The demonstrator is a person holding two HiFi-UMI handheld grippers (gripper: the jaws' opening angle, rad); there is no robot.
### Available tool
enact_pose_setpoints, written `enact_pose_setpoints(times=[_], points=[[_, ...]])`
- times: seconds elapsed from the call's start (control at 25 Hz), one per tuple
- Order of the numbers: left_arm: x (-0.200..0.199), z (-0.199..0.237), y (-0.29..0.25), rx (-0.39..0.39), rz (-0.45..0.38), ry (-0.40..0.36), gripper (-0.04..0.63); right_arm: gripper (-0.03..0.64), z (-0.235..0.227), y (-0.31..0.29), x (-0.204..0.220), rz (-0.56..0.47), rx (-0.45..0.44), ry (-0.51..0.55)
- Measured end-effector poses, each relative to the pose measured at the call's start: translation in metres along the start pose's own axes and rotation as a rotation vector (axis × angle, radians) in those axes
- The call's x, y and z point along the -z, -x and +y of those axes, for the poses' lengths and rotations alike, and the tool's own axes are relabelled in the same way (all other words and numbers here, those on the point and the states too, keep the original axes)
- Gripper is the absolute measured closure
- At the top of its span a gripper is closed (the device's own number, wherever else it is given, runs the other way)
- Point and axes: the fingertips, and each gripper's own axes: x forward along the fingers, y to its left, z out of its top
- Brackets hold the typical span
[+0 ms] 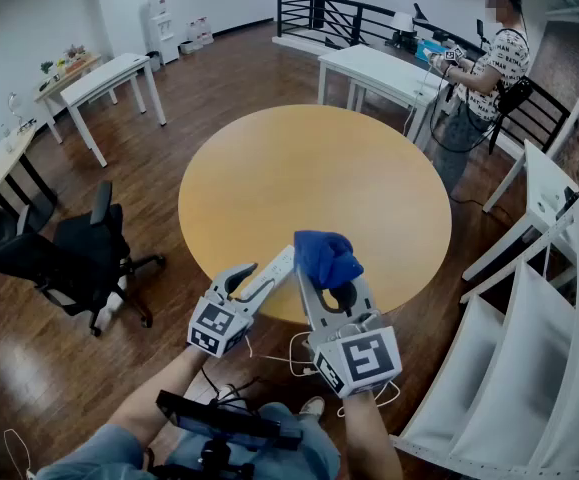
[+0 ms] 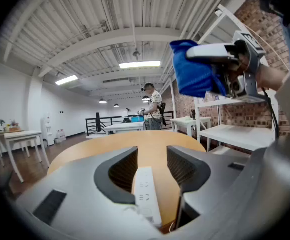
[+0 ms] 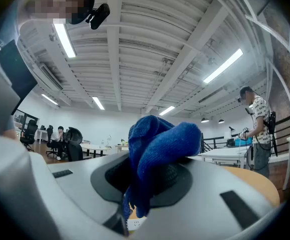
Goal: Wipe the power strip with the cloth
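Strip straddled, cloth raised: we judge the wiping not yet begun.
Low in the head view, our left gripper (image 1: 247, 284) has its jaws apart astride the white power strip (image 1: 277, 266) at the round table's (image 1: 309, 158) near edge, pads not pressing. To its right, our right gripper (image 1: 333, 290) clamps the blue cloth (image 1: 326, 255) clear above the strip.

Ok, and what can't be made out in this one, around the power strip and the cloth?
Head view: the cloth overlaps the far end of the power strip; whether they touch cannot be judged.
Left gripper view: the body of the left hand-held gripper cuts off the strip's near end.
Right gripper view: the cloth hides the pads of the right hand-held gripper.
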Motion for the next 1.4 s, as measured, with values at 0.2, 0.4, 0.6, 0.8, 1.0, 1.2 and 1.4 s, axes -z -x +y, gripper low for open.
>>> enact_pose_setpoints(times=[0.2,0.4,0.6,0.8,1.0,1.2,1.4], points=[[0.063,0.008,-0.019,-0.036,0.127,0.039,0.367,0.541,-0.005,0.003,0.000,0.004,0.012,-0.017],[0.104,0.021,-0.029,-0.097,0.212,0.079,0.322,0.542,-0.011,0.008,0.006,0.021,0.022,-0.020],[0.132,0.013,-0.035,-0.081,0.291,0.086,0.285,0.541,-0.012,0.007,0.011,0.029,0.024,-0.028],[0.150,0.013,-0.041,-0.107,0.323,0.119,0.273,0.541,-0.011,0.005,0.019,0.054,0.022,-0.040],[0.152,0.012,-0.046,-0.124,0.323,0.115,0.261,0.543,-0.015,0.008,0.025,0.067,0.027,-0.047],[0.152,0.014,-0.047,-0.103,0.353,0.122,0.296,0.541,-0.013,0.005,0.028,0.072,0.018,-0.051],[0.138,0.012,-0.046,-0.076,0.347,0.103,0.301,0.543,-0.013,0.005,0.025,0.068,0.018,-0.059]])
